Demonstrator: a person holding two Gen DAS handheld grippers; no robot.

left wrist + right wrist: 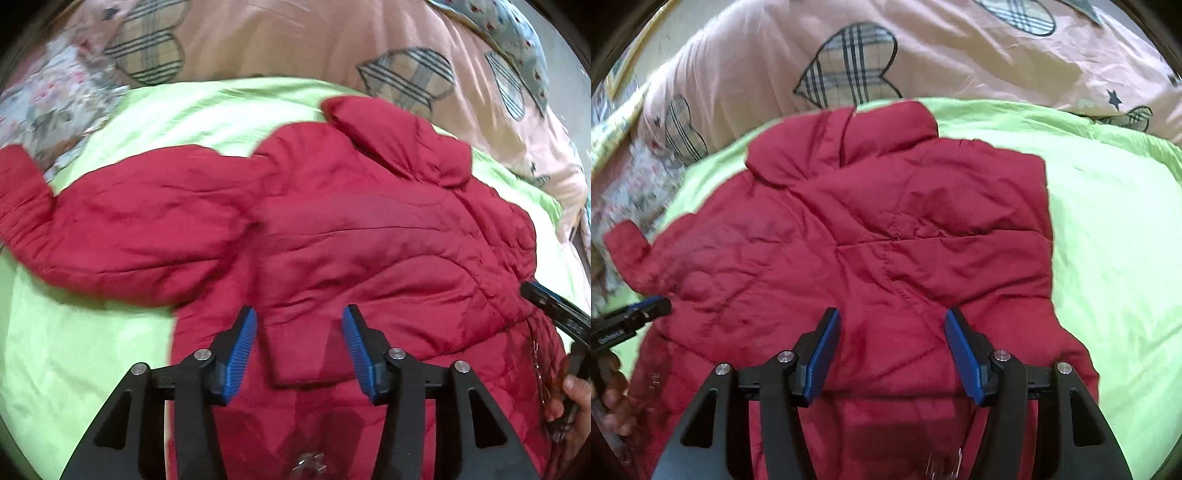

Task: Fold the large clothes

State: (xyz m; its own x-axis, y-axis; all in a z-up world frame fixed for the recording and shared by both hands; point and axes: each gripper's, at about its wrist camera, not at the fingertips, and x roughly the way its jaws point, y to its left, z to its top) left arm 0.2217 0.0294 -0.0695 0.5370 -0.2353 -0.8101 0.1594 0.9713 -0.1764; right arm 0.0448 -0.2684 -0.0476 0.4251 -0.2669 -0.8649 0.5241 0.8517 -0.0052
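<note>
A red padded jacket [332,229] is spread on a lime-green sheet [92,350], with its collar [846,136] turned toward a pink quilt [757,55] printed with plaid hearts. In the left wrist view one sleeve [122,229] is stretched out to the left across the sheet, and its cuff lies near a floral cloth [55,103] at the picture's edge. In the right wrist view the jacket's right side is seen as a straight folded edge, beyond which only green sheet is shown.

The left gripper [299,343] is held above the lower body of the jacket, pointing down at it. Its jaws are set partly apart — a clear gap is seen between the blue pads [242,354], and only the fabric below is framed in that gap. Nothing is clamped, and no pad is seen pressing on the cloth.

The right gripper [892,347] is likewise held over the jacket's lower middle with its jaws well apart; red fabric is seen through the gap, but nothing is gripped. Whether its fingertips brush the cloth cannot be told.

Each tool is also caught at the edge of the other's view — the dark finger tip [652,306] of the left one beside the jacket's side, with a hand [613,402] on its handle.
</note>
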